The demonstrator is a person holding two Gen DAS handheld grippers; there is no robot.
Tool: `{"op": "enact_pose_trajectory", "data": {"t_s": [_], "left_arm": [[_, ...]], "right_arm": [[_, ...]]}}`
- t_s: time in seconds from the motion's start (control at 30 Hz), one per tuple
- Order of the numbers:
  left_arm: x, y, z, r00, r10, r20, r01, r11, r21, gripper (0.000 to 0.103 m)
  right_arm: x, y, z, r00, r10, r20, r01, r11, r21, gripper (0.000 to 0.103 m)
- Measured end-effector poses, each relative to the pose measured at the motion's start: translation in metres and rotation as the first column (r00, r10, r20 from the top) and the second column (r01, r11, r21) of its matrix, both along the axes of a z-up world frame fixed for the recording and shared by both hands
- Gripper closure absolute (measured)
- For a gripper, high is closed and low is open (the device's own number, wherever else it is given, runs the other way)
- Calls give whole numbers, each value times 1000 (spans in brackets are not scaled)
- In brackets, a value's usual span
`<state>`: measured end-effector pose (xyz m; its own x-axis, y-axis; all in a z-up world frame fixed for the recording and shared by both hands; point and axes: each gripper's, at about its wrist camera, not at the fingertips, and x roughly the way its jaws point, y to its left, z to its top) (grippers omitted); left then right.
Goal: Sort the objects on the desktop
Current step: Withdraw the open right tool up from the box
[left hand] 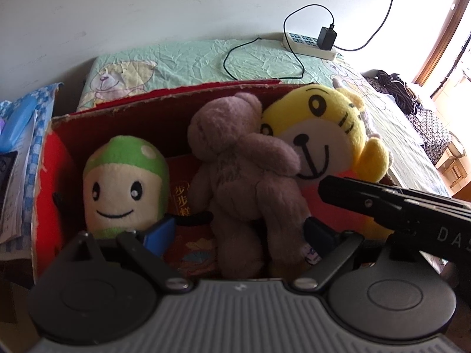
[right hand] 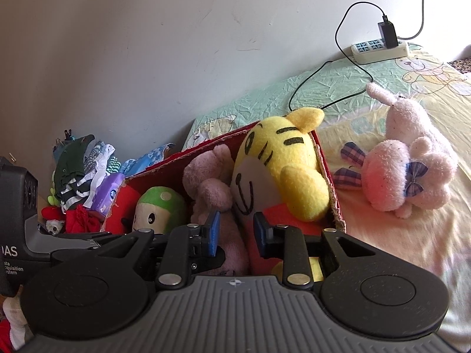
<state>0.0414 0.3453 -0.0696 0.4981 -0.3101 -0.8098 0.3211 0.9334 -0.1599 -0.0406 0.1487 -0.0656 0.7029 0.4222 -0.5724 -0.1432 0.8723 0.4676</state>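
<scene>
- While both grippers hang over the red cardboard box (left hand: 97, 111), it already holds three plushies: green-capped doll (left hand: 123, 182) at lower left of the left wrist frame, brown teddy bear (left hand: 241, 182) in the middle, yellow tiger (left hand: 323, 135) at upper right.
- Left gripper (left hand: 238, 231) has its blue pads spread wide, one on each side of the teddy's lower body. Can't really tell if they're touching it or just flanking it.
- Right gripper (right hand: 237, 232) has its jaws apart too, nothing between them, sitting low centre of its frame just in front of the teddy and tiger.
- Pink bunny plush (right hand: 409, 158) is outside the box, lying on the bedsheet (right hand: 397, 250) at the right of the right wrist frame.
- Power strip (right hand: 379, 50) with a black charger (right hand: 387, 33) plugged in sits upper right against the wall.
- Pile of clothes (right hand: 79, 164) at the left, past the box.
</scene>
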Motion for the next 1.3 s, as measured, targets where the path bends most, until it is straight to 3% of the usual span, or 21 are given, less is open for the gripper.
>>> {"op": "enact_pose_trajectory", "data": {"t_s": [1.3], "left_arm": [[-44,-3,19,994,69,89,-80,989,122,3]], "right_arm": [[-41,3,7,998,-51,22,51,999,10,74]]}}
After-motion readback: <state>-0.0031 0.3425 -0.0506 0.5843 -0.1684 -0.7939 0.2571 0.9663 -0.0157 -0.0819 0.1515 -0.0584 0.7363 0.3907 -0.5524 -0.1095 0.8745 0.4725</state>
